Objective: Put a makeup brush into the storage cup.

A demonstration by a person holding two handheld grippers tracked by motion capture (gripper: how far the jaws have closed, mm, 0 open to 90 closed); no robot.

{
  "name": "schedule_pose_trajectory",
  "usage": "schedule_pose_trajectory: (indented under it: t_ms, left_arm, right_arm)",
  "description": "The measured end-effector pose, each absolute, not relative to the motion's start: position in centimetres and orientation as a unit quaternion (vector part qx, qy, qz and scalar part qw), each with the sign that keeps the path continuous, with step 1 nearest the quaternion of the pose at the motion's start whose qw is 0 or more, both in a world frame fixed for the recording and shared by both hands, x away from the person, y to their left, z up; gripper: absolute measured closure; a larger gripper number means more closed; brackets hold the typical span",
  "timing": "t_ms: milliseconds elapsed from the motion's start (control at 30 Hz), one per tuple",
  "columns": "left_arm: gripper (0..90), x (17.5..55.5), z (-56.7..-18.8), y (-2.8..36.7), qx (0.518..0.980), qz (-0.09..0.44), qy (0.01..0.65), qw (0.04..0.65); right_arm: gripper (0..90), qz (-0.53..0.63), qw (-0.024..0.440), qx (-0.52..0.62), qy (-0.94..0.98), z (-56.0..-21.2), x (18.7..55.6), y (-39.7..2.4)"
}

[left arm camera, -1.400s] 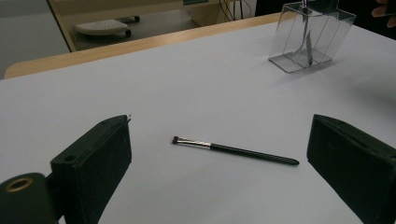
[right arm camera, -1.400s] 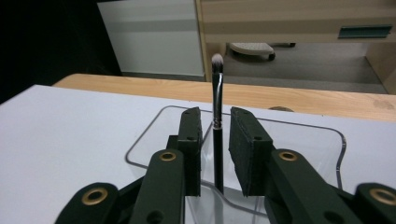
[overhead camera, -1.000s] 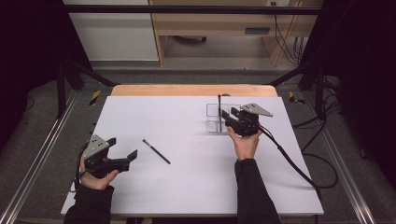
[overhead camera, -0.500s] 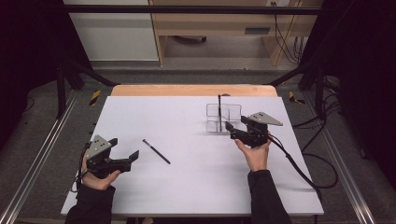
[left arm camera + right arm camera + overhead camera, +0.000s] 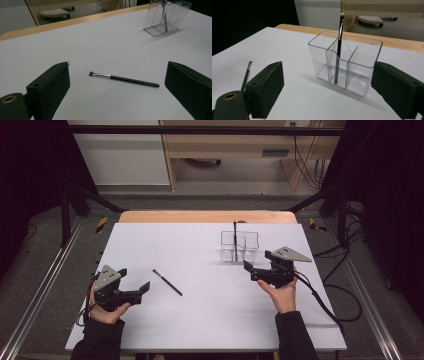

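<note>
Brushes are the work here: one makeup brush (image 5: pixel 338 47) stands upright in the middle compartment of the clear organiser (image 5: pixel 352 62), bristles up, and a second brush (image 5: pixel 124 79) lies flat on the white bench (image 5: pixel 200 320), between my two hands and nearer my left.

My right hand-held gripper (image 5: pixel 248 268) has just been opening; its jaws stand wide with nothing between them, just beside the organiser and not touching it. My left hand-held gripper (image 5: pixel 145 287) is released too, its jaws spread on either side of the lying brush as its own camera sees it, with a gap of bare bench between.

I judge the lying brush light and stiff, with a thin, smooth black handle that could roll or slip under the pads. I would take it at mid-handle, across its length, clear of the silver ferrule (image 5: pixel 103 75) and the soft bristle tip, which would crush. The organiser looks like thin hard plastic, light enough to tip if knocked.

I can read no brand or writing on either brush or the organiser.
</note>
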State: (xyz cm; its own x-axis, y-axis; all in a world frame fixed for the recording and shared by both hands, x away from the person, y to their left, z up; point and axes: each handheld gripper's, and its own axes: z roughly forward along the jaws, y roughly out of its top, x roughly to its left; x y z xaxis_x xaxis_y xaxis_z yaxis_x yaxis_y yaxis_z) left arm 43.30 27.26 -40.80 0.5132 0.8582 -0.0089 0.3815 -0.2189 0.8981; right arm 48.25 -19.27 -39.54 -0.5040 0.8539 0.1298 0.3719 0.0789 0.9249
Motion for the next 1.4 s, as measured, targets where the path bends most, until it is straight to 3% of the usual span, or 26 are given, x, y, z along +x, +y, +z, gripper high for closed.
schedule_pose_trajectory:
  t_ms: [633, 1400]
  left_arm:
    - [5.2, 43.6, -41.4, 26.6, 0.742, 0.257, 0.426, 0.450]
    - [5.8, 44.9, -42.3, 25.3, 0.741, 0.255, 0.449, 0.430]
  right_arm:
    - [9.2, 0.513, 0.230, 0.437, 0.702, -40.0, 45.4, -21.6]
    - [8.4, 0.505, 0.225, 0.422, 0.718, -40.8, 44.0, -21.1]
